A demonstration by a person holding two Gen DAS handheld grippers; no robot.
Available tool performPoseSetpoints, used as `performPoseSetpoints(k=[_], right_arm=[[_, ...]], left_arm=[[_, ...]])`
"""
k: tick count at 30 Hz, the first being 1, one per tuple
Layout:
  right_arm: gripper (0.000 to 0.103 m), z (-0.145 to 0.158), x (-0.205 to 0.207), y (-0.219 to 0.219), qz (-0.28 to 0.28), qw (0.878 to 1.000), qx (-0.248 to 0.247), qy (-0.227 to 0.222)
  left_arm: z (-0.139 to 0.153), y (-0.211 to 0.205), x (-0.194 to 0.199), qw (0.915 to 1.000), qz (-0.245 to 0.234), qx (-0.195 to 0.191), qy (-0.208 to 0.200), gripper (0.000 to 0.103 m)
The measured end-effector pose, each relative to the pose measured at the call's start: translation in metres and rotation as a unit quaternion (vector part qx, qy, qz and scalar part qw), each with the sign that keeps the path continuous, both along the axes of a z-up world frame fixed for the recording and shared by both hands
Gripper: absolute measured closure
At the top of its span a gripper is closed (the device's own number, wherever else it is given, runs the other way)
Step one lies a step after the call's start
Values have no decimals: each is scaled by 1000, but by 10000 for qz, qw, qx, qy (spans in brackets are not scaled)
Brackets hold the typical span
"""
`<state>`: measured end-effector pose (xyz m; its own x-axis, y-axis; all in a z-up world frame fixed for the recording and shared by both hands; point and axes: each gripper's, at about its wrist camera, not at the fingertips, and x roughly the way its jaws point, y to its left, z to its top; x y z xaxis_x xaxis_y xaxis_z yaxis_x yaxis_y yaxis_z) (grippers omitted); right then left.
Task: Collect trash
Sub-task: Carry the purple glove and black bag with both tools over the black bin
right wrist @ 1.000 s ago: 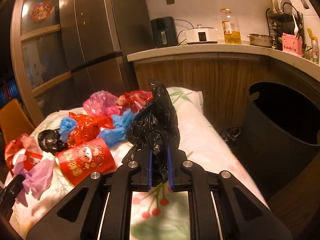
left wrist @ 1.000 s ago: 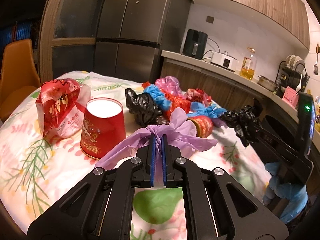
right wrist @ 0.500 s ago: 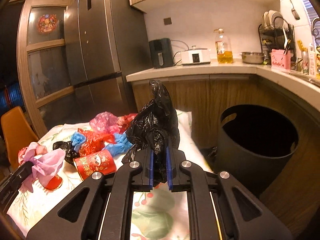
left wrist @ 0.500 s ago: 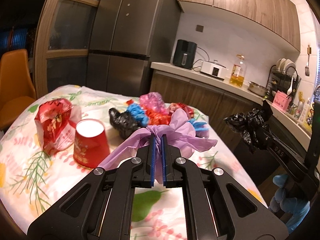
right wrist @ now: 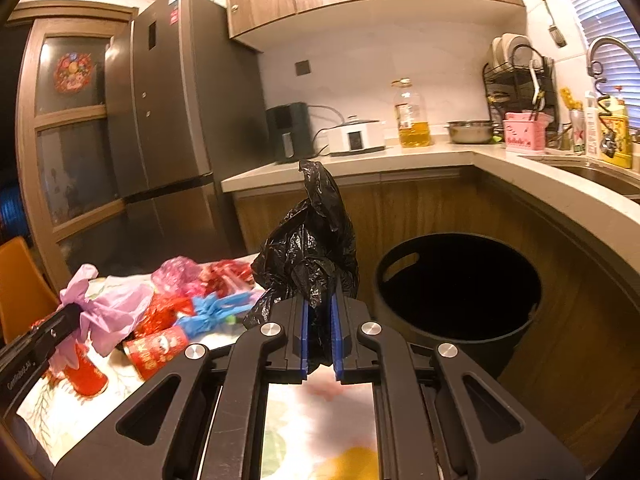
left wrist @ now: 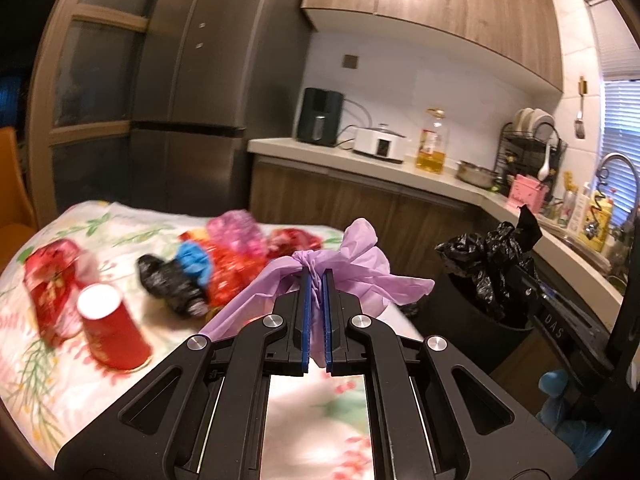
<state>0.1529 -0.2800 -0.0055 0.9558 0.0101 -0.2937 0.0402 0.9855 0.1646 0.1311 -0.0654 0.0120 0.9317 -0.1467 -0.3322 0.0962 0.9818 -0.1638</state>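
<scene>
My left gripper (left wrist: pixel 317 280) is shut on a knotted purple plastic bag (left wrist: pixel 352 264) and holds it above the table's right end. My right gripper (right wrist: pixel 319 300) is shut on a crumpled black plastic bag (right wrist: pixel 312 240), lifted off the table and left of the black round bin (right wrist: pixel 456 292). The black bag also shows in the left wrist view (left wrist: pixel 492 264), over the bin. The purple bag shows at the left of the right wrist view (right wrist: pixel 108 308).
A floral-cloth table (left wrist: pixel 52 360) holds a red paper cup (left wrist: pixel 112 336), a red snack bag (left wrist: pixel 52 280) and a heap of red, blue, pink and black bags (left wrist: pixel 224 264). Counter (right wrist: pixel 540 184) curves behind the bin. Fridge (left wrist: pixel 208 80) stands beyond.
Both grippers have risen and swung right toward the bin with their bags. The table trash now sits lower and farther left; the bin's opening is in fuller view.
</scene>
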Motion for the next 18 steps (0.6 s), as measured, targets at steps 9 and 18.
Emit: performPoseSetpoints(k=[9, 18], right_arm=[[93, 1, -1, -46, -590, 9983, 16, -34], [93, 0, -2, -96, -1284, 9917, 15, -104]], left_arm=[[12, -55, 29, 9981, -596, -3, -121, 99], [17, -131, 59, 9905, -1342, 76, -279, 99]])
